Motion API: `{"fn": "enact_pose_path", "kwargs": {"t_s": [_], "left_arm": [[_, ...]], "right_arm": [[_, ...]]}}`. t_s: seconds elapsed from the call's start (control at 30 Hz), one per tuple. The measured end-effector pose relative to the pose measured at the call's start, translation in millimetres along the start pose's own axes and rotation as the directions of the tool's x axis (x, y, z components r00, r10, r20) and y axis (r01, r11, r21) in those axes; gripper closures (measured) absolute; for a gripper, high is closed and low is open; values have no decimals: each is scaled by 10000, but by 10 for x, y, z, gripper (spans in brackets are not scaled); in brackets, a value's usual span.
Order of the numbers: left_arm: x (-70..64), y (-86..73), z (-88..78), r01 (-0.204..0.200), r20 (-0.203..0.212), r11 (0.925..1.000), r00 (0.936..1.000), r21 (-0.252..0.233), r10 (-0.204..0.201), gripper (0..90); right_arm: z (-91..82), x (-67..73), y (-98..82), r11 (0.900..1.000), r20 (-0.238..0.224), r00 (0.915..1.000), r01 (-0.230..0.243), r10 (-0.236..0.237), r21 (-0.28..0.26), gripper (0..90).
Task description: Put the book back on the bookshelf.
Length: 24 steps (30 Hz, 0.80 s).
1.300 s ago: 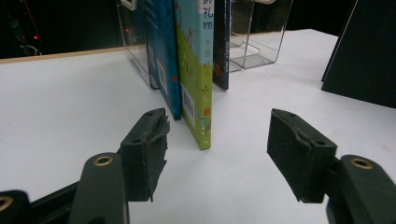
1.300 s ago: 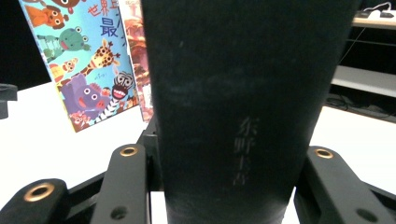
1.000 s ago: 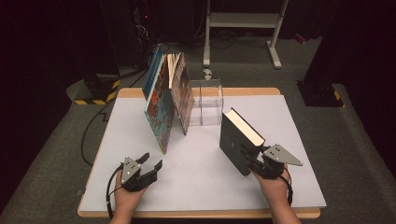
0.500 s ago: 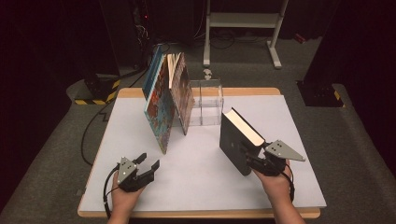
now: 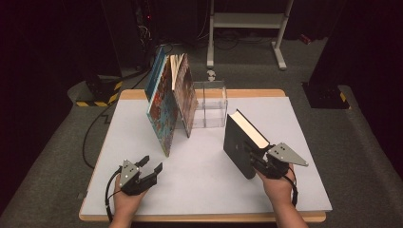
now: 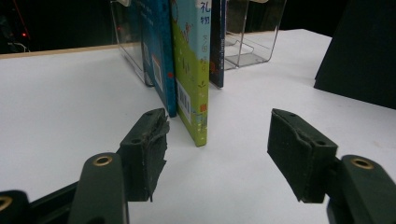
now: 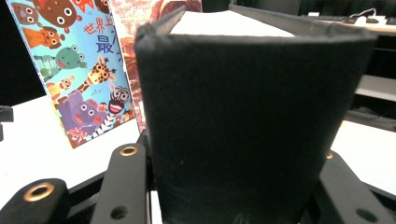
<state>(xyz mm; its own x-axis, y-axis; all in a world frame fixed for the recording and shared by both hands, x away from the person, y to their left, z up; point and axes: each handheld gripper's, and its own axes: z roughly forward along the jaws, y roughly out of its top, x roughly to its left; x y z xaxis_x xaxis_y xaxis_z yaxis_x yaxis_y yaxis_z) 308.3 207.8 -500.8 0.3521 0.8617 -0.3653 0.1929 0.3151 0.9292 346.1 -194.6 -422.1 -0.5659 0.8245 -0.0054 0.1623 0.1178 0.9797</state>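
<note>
While the right gripper (image 5: 260,159), its jaws just closing, clamps the upright black book (image 5: 242,142) by its spine, the left gripper (image 5: 151,167) waits released; next, carry the book toward the leaning picture books (image 5: 170,102) beyond the fingertips.

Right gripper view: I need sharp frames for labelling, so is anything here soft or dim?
Right gripper view: the black book sits close and slightly soft; the animal picture book is sharper. High view: white table bright, surroundings dark. Left gripper view: jaws crisp.
</note>
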Motion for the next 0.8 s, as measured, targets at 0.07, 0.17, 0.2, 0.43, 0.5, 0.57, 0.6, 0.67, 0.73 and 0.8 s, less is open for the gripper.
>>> {"fn": "enact_pose_path", "kwargs": {"t_s": [0.07, 0.17, 0.2, 0.43, 0.5, 0.57, 0.6, 0.67, 0.73, 0.8], "left_arm": [[1, -5, 0, -62, 6, 10000, 10000, 65, 62, 378], [-6, -3, 1, -49, 28, 10000, 10000, 41, 48, 377], [-6, 0, 1, -39, 27, 10000, 10000, 25, 39, 377], [9, 23, -7, 140, 8, 9998, 9999, -125, -140, 378], [17, 30, -13, 159, 24, 9998, 9999, -138, -159, 377], [22, 36, -18, 168, 38, 9997, 9999, -156, -167, 377], [23, 36, -20, 156, 38, 9997, 9999, -168, -156, 377], [20, 36, -20, 221, 52, 9996, 9997, -188, -220, 377], [16, 37, -23, 248, 67, 9995, 9997, -202, -246, 377], [13, 37, -24, 258, 75, 9994, 9996, -208, -257, 377]], "right_arm": [[1, 13, -4, 10000, 33, 10000, 27, -27, -46, 540], [12, 55, 17, 9999, 108, 9999, 130, -130, 20, 542], [23, 74, 33, 9998, 133, 9997, 218, -219, 41, 543], [231, 178, 225, 9997, 193, 9996, 209, -206, -162, 543], [322, 178, 285, 9997, 362, 9993, 99, -91, -239, 543], [417, 156, 329, 9992, 432, 9988, -222, 237, -344, 543], [466, 148, 350, 9989, 505, 9983, -277, 297, -384, 543], [566, 148, 391, 9988, 656, 9973, -296, 321, -399, 543], [670, 149, 424, 9989, 794, 9963, -295, 324, -377, 543], [774, 136, 450, 9988, 883, 9954, -345, 374, -348, 543]]}}
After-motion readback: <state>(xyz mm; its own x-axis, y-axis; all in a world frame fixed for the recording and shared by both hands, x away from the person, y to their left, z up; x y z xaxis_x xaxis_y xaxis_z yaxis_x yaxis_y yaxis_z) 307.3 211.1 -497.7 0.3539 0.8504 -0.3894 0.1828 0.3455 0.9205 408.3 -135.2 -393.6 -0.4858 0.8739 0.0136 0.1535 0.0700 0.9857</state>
